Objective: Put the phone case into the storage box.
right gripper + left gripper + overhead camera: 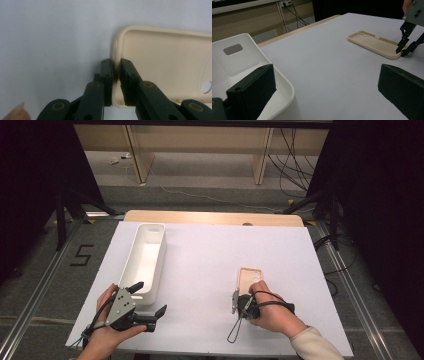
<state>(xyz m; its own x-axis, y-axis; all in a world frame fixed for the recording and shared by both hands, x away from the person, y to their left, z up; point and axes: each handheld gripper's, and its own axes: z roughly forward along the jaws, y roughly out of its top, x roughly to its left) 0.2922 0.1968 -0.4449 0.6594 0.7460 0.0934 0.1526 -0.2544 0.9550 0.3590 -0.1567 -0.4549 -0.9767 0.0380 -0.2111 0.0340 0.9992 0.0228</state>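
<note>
A beige phone case lies open side up on the white table, right of centre and well apart from the other things. The right gripper has its jaws nearly together, pinching the near short wall of the case: one jaw stands outside the wall, the other inside the shell. The right hand hides most of that gripper from above, and a thin cable loop trails from it toward the table's near edge.

The left gripper holds its jaws spread wide with nothing between them, one over the near end of the white bin, the other over bare table. The bin is long and narrow, stands along the table's left side, and has an oval handle slot in its far end wall.

Nothing lies on the table between case and bin. On the floor to the left, black tape marks what looks like a "5", though it is small. No brand shows on the case.
</note>
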